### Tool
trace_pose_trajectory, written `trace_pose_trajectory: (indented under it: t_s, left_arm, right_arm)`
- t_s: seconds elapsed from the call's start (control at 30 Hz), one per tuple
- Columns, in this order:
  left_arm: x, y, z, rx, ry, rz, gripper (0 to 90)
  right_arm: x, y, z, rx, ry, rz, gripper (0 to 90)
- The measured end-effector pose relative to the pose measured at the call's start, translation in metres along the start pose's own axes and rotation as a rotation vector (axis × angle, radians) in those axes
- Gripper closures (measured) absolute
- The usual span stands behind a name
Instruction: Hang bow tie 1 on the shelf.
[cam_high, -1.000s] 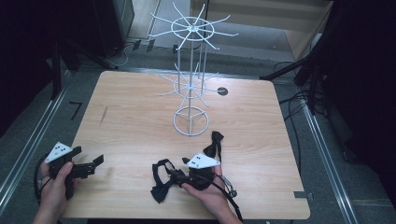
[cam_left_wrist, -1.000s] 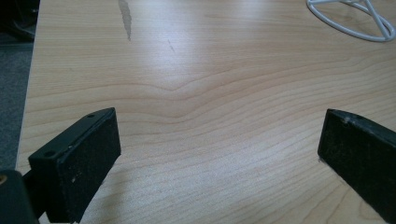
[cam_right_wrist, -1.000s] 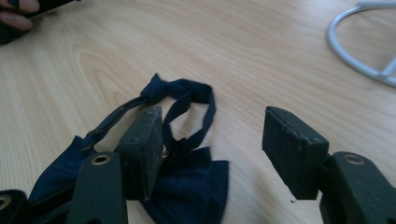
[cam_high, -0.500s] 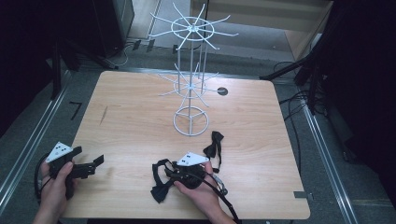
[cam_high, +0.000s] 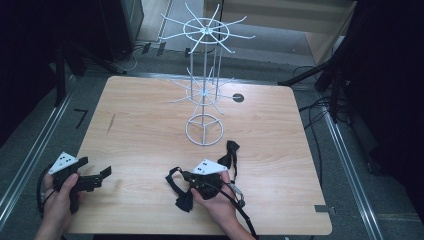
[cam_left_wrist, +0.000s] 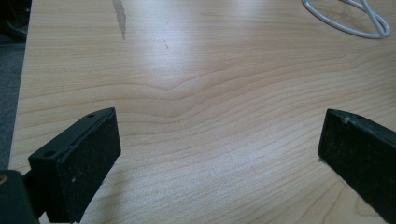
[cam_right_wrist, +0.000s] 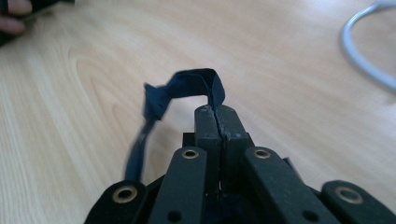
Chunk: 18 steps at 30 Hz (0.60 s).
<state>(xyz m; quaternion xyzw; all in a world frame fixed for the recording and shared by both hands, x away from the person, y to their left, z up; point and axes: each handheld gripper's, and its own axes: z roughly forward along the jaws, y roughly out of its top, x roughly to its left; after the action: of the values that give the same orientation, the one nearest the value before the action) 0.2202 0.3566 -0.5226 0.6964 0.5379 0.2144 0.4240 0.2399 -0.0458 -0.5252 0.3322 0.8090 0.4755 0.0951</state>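
Observation:
A dark bow tie (cam_high: 184, 201) with a thin strap (cam_high: 172, 179) lies near the table's front edge. My right gripper (cam_high: 181, 177) points left over it and its jaws have just been closing. In the right gripper view the right gripper (cam_right_wrist: 218, 112) has its jaws pressed together on the strap (cam_right_wrist: 189, 84), which loops up in front of them. A second black bow tie (cam_high: 231, 149) lies just right of that hand. At the front left, my left gripper (cam_high: 102, 173) stands open over bare wood, with nothing between its fingers (cam_left_wrist: 77, 158).
A white wire display rack (cam_high: 204, 85) with spoke arms stands mid-table on its ring base (cam_high: 204, 131), which also shows as ring base (cam_left_wrist: 348, 21) and ring base (cam_right_wrist: 364, 56). A dark round hole (cam_high: 238, 98) sits behind it. Cables run on the floor at the right.
My right hand has shifted slightly left over the bow tie. The left hand has stayed put.

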Motion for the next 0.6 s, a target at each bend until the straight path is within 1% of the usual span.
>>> trace_pose_trajectory:
  t_s: [0.03,0.1,0.13,0.17,0.4,0.47,0.57,0.6]
  left_arm:
    - [0.000,0.000,0.000,0.001,-0.003,-0.002,0.0]
    - [0.001,0.000,0.000,0.002,0.001,0.003,0.0]
    - [0.001,0.000,0.000,0.001,-0.002,-0.001,0.0]
    - [0.001,0.000,0.000,0.001,-0.002,-0.001,0.0]
    - [0.001,0.000,0.000,-0.004,-0.001,0.001,0.0]
    - [0.001,0.000,0.000,-0.006,0.000,-0.001,0.0]
    - [0.001,0.000,0.000,-0.004,0.000,0.000,0.0]
    - [0.001,0.000,0.000,-0.004,0.000,0.001,0.0]
  right_arm:
    - [0.000,0.000,0.000,0.000,0.000,0.000,90.0]
    - [-0.001,0.004,-0.004,-0.021,-0.007,-0.005,90.0]
    - [-0.004,0.006,-0.009,-0.051,-0.018,-0.001,90.0]
    - [-0.004,0.006,-0.009,-0.051,-0.018,-0.001,90.0]
    - [-0.010,0.016,-0.021,-0.102,-0.039,-0.007,90.0]
    - [-0.010,0.020,-0.026,-0.120,-0.055,-0.020,90.0]
    - [-0.010,0.021,-0.029,-0.126,-0.059,-0.023,90.0]
    - [-0.011,0.023,-0.032,-0.135,-0.065,-0.033,90.0]
